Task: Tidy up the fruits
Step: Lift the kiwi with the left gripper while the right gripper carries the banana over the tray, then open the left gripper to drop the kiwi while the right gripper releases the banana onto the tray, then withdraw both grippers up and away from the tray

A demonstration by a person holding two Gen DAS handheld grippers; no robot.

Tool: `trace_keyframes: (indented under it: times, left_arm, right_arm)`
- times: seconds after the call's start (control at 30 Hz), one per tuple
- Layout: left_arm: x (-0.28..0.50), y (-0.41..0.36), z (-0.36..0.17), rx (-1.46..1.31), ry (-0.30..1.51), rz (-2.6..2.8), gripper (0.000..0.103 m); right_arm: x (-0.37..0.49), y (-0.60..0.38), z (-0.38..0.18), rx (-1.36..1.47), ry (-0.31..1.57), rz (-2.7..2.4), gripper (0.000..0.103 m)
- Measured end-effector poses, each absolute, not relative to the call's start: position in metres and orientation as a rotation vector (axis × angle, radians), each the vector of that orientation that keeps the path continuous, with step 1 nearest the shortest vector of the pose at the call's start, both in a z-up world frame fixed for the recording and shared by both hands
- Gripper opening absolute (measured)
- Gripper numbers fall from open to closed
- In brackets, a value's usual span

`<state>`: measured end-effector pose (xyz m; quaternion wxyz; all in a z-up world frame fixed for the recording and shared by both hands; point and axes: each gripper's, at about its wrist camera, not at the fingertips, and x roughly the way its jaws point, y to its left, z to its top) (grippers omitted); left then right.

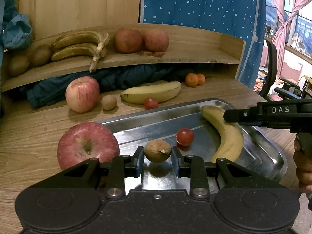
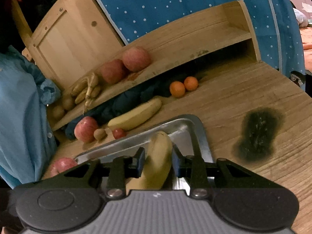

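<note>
A kiwi (image 1: 157,151) is clamped between the pads of the left gripper (image 1: 157,157), lifted above the near edge of the metal tray (image 1: 269,156). A banana (image 2: 156,159) is pinched by the right gripper (image 2: 157,160) by the tray's right edge. A grape (image 1: 184,136) is seen mid-tray; an apple (image 1: 87,144) sits against the tray's left edge.

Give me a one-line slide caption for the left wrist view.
Left gripper shut on a kiwi above the metal tray, beside a cherry tomato and banana.
</note>
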<state>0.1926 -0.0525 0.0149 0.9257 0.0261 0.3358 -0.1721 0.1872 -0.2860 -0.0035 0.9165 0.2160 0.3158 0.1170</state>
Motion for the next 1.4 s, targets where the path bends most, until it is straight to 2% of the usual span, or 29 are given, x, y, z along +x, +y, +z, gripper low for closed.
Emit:
trace_keyframes:
  times: [0.13,0.27,0.4,0.6,0.67,0.87,1.0,1.4]
  left_arm:
    - [0.194,-0.053,0.012,0.052,0.697,-0.352,0.032]
    - [0.193,-0.053,0.011,0.051,0.695,-0.352,0.033]
    - [0.19,-0.053,0.011,0.047,0.689,-0.348,0.047]
    - [0.174,-0.051,0.019,0.027,0.646,-0.343,0.074]
    - [0.166,-0.05,0.023,0.023,0.628,-0.344,0.079]
    - [0.137,-0.042,0.032,0.012,0.573,-0.329,0.094]
    - [0.113,-0.033,0.037,0.01,0.538,-0.311,0.102]
    - [0.052,0.0,0.029,0.037,0.508,-0.254,0.102]
  right_arm:
    - [0.186,-0.285,-0.001,0.421,0.644,0.233,0.034]
    - [0.183,-0.281,-0.001,0.397,0.646,0.22,0.042]
    - [0.176,-0.28,0.001,0.371,0.634,0.202,0.051]
    - [0.158,-0.282,0.01,0.322,0.587,0.165,0.076]
    - [0.148,-0.282,0.015,0.301,0.562,0.154,0.084]
    - [0.114,-0.283,0.026,0.256,0.503,0.141,0.098]
    - [0.089,-0.28,0.032,0.232,0.472,0.145,0.103]
    - [0.033,-0.255,0.018,0.167,0.486,0.146,0.103]
